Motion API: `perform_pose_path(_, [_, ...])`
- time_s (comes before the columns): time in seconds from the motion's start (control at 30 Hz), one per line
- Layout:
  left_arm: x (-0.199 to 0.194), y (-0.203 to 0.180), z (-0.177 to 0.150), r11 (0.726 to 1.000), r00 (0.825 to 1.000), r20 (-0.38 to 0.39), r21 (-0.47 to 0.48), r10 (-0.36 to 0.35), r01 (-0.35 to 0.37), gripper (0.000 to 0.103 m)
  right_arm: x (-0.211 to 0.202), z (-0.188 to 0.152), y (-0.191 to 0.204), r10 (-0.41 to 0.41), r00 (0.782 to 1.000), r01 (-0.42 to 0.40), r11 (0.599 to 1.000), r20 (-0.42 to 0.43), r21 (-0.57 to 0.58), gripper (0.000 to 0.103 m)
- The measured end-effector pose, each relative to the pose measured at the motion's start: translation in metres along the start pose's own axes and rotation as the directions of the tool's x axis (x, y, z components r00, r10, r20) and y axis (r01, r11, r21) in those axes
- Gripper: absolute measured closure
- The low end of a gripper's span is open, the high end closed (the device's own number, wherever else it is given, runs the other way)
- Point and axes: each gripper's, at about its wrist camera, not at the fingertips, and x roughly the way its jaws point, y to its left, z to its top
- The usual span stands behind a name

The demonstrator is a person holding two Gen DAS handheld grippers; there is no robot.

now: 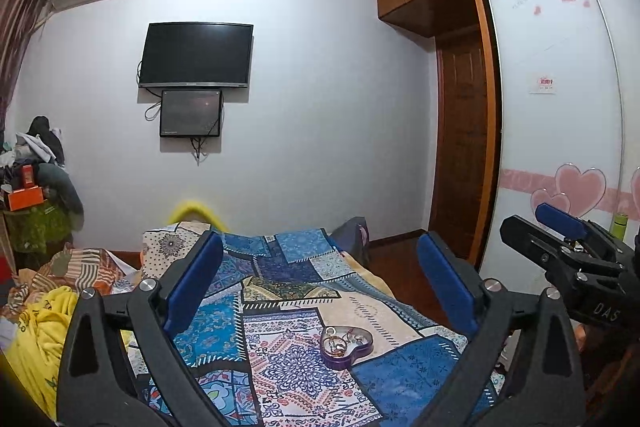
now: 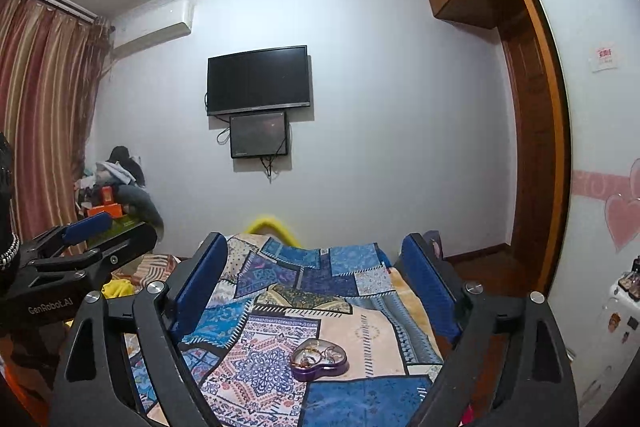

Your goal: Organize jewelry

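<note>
A purple heart-shaped tin (image 1: 347,345) lies open on the patchwork bed cover (image 1: 280,379), with rings and other small jewelry inside it. My left gripper (image 1: 319,239) hangs above the bed, open wide, its blue pads (image 1: 196,279) far apart and nothing between them. The tin sits low between its fingers and apart from them. In the right wrist view the same tin (image 2: 319,359) lies below my right gripper (image 2: 314,241), which is open and empty too. Each gripper shows in the other's view: the right one (image 1: 536,223) at the right edge, the left one (image 2: 116,231) at the left edge.
A dark TV (image 1: 196,55) and a smaller screen (image 1: 191,113) hang on the far wall. A wardrobe with heart decals (image 1: 560,107) and a wooden door (image 1: 460,147) stand to the right. Piled clothes and boxes (image 1: 36,179) and yellow cloth (image 1: 40,339) lie to the left.
</note>
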Motion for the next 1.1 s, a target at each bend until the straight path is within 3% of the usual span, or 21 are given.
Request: perform_pose_path(1.1, [0.0003, 0.0016, -0.0073, 1.0, 1.0, -0.016, -0.004, 0.004, -0.004, 0.002, -0.0033, -0.003, -0.0013, -0.022, 0.998, 0.021, 1.0, -0.059, -0.01, 0.016])
